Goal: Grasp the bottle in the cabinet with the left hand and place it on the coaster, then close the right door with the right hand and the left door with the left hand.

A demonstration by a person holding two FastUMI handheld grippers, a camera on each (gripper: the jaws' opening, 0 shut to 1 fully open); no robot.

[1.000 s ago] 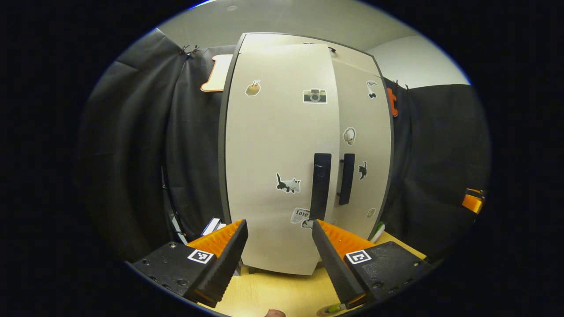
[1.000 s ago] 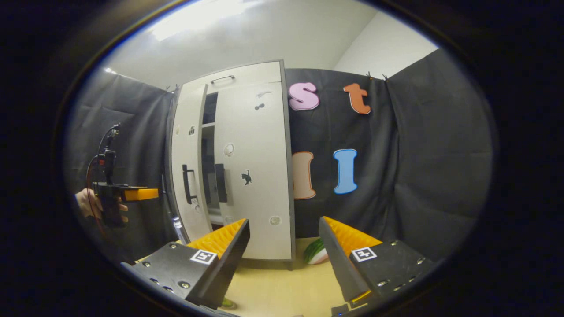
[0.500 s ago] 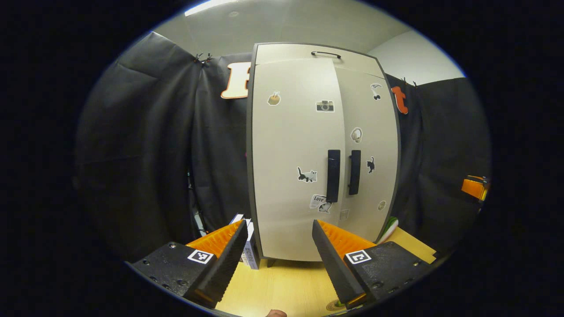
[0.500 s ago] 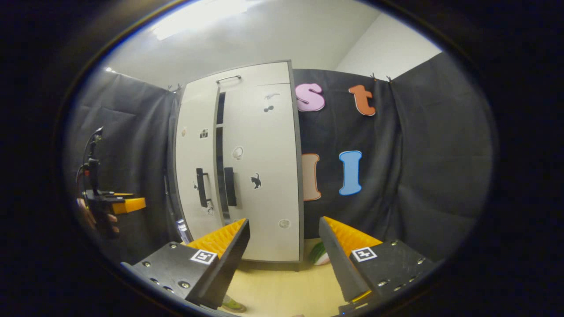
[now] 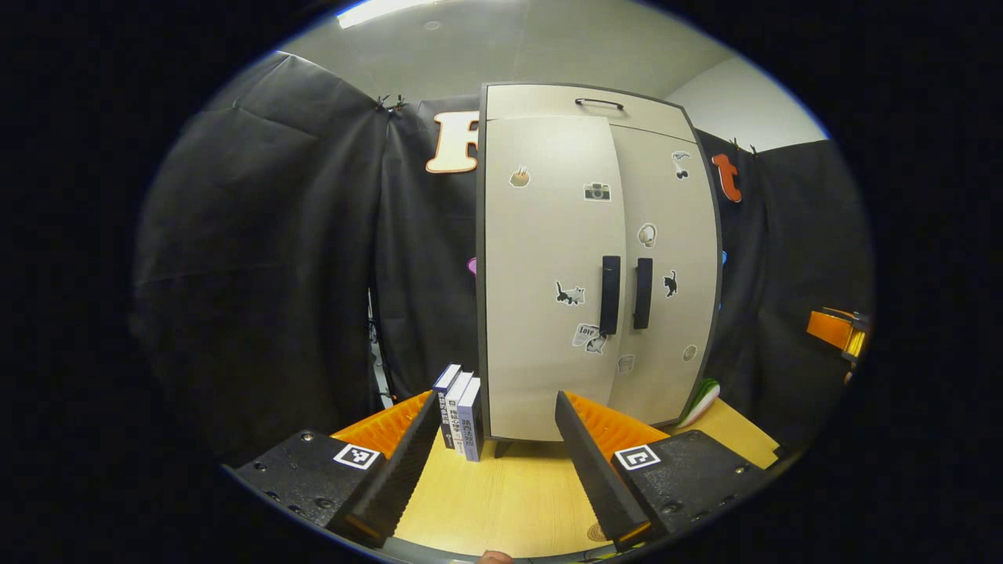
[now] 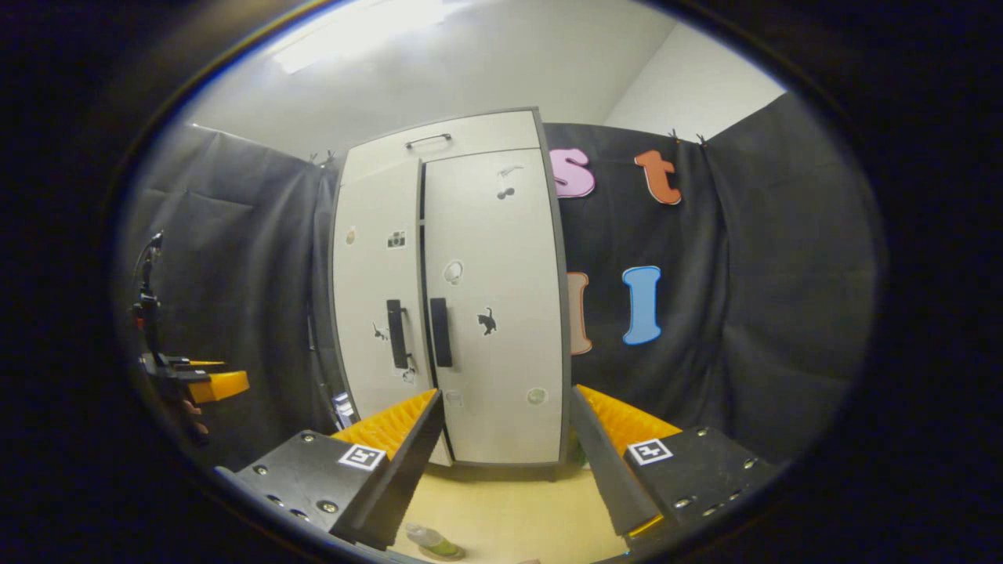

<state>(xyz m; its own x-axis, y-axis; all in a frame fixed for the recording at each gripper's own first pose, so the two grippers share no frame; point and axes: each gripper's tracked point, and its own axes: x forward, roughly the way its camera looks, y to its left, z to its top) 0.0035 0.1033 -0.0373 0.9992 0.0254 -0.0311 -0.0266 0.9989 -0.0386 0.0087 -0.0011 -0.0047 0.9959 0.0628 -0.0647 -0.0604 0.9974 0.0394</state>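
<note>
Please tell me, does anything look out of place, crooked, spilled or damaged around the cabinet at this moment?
Nothing stands out. The cabinet stands upright with the left door and the right door shut and the handles side by side. The books stand upright beside it. The table shows no spill. Both grippers hang open, apart from the doors.

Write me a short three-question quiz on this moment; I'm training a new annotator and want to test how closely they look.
1. True or false: both doors of the cabinet look shut in the left gripper view.
2. What stands upright on the table just left of the cabinet? A) a row of books B) a kettle C) a lamp
3. Fill in: the left tongs and the right tongs are both ____, with nothing between their fingers.

Key:
1. True; the left door and right door meet at their handles.
2. A, the books.
3. open
</note>
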